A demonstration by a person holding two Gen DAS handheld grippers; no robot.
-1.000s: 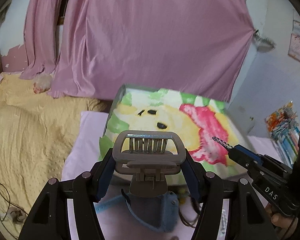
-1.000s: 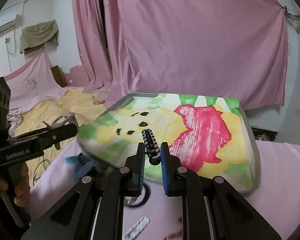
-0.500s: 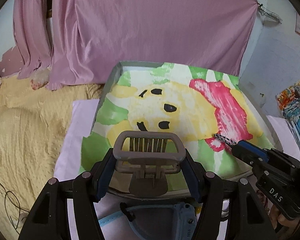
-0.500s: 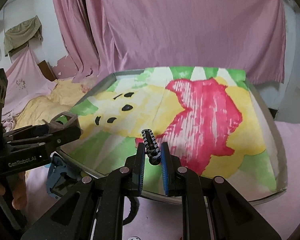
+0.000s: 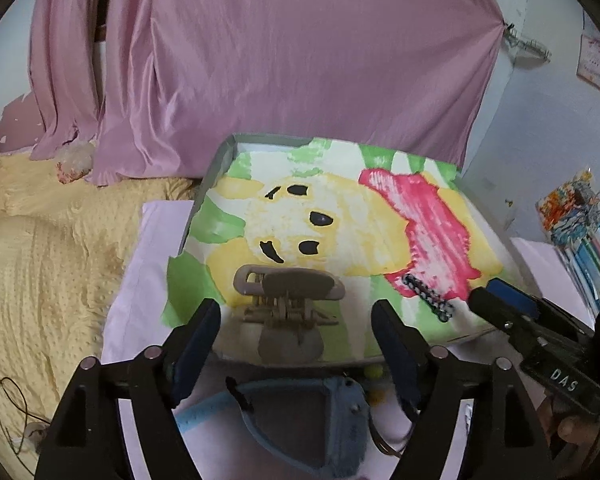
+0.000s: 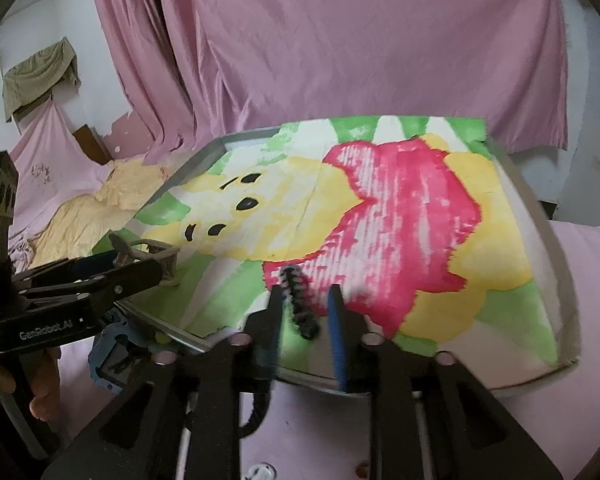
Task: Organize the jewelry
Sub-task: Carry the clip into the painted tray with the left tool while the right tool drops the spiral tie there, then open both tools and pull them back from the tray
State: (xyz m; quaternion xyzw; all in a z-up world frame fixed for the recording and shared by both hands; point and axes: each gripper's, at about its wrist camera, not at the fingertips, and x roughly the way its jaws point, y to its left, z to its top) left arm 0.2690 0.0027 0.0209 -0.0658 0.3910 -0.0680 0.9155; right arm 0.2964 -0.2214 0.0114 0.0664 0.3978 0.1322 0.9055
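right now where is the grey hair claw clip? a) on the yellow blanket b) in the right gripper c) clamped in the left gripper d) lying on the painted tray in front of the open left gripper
d, the hair claw clip lies on the painted tray, and the fingers of the left gripper stand spread apart on either side of it.

"DAS" stands on the right claw [image 5: 500,300] body, "GenRobot.AI" (slightly blurred) on the left claw [image 6: 140,256] body.

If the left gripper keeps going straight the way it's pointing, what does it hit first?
Probably the grey claw hair clip, lying on the painted tray just ahead of the open left gripper; depth is hard to judge.
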